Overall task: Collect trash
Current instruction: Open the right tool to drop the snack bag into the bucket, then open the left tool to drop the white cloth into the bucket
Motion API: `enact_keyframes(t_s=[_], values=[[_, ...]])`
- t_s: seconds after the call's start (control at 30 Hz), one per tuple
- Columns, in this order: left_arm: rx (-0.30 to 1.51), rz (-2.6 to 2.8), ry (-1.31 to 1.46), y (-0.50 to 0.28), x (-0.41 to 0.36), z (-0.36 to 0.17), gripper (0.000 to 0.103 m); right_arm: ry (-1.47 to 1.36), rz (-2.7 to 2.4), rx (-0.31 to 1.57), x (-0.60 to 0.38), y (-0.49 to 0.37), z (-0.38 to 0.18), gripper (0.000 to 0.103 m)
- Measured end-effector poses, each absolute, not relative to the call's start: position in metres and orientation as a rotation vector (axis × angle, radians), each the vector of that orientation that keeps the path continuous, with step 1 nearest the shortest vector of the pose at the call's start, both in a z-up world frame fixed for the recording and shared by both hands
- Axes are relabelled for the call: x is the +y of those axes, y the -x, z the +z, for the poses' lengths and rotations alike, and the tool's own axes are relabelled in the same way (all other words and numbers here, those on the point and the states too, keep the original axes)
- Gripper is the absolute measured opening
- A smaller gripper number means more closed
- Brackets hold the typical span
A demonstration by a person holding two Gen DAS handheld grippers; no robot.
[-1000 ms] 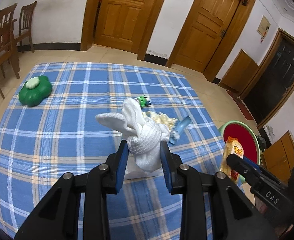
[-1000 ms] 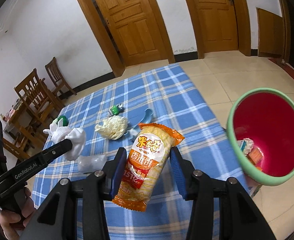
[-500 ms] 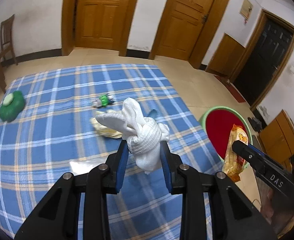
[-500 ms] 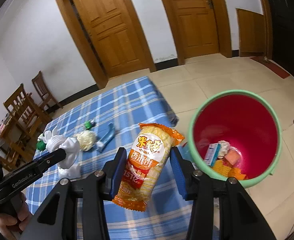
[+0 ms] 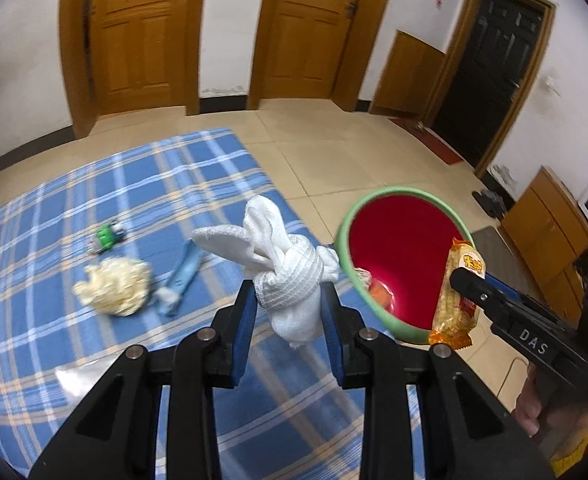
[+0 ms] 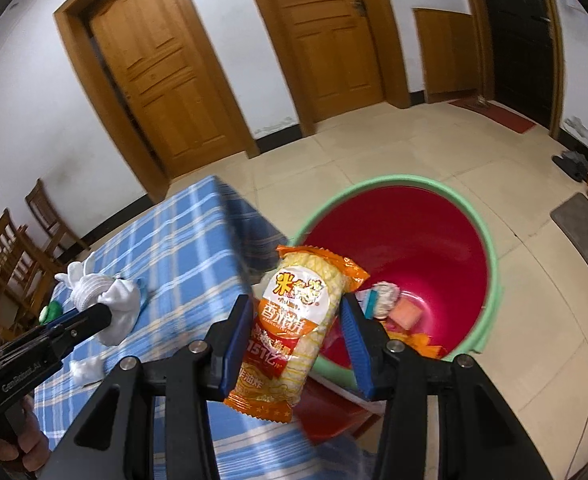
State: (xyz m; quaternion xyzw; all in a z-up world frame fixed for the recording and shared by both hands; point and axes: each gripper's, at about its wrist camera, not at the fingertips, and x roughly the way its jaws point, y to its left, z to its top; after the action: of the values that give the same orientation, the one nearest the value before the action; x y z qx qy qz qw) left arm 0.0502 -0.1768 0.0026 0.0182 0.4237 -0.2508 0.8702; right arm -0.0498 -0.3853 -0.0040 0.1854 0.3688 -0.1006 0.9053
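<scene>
Soft white cloth (image 5: 290, 280), knotted into a bundle, sits pinched in the left gripper (image 5: 288, 312), just left of the bin (image 5: 348, 268) and over the surface (image 5: 94, 336). It looks light and squashy, so the knot is the surest hold. The right gripper (image 6: 296, 332) pinches a crinkly snack packet (image 6: 294, 328) around its middle, just short of the bin's rim; its film is likely slippery. 2 more scraps lie ahead-left: a yellow wad (image 5: 114, 288) and a blue wrapper (image 5: 180, 280).

The bin's (image 6: 490, 248) mouth gapes unobstructed beside the table's (image 6: 198, 240) corner. Trash (image 6: 390, 304) covers only its bottom.
</scene>
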Motion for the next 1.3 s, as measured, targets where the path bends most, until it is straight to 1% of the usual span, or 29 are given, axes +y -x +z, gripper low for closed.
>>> enact_keyframes(t_s=[0.37,0.73,0.77,0.83,1.03,1.1,1.17,1.3], values=[[0.915,-0.618,-0.130,-0.061,-0.241,-0.010,0.032,-0.428,-0.306,0.811,-0.436,0.046,-0.036,0.048],[0.954,-0.664,-0.188,-0.071,-0.287,-0.030,0.032,-0.447,-0.349,0.834,-0.461,0.039,-0.054,0.050],[0.958,-0.668,-0.192,-0.072,-0.290,-0.032,0.032,-0.447,-0.352,0.833,-0.462,0.038,-0.055,0.050],[0.963,-0.674,-0.199,-0.075,-0.297,-0.035,0.032,-0.454,-0.355,0.827,-0.465,0.040,-0.055,0.056],[0.972,-0.699,-0.205,-0.078,-0.310,-0.039,0.033,-0.454,-0.355,0.823,-0.467,0.042,-0.054,0.058],[0.970,-0.707,-0.206,-0.078,-0.313,-0.039,0.034,-0.455,-0.356,0.821,-0.466,0.041,-0.053,0.058],[0.967,-0.707,-0.204,-0.078,-0.315,-0.037,0.043,-0.456,-0.356,0.818,-0.466,0.042,-0.052,0.058],[0.957,-0.698,-0.196,-0.076,-0.312,-0.033,0.044,-0.459,-0.353,0.813,-0.464,0.046,-0.051,0.058]])
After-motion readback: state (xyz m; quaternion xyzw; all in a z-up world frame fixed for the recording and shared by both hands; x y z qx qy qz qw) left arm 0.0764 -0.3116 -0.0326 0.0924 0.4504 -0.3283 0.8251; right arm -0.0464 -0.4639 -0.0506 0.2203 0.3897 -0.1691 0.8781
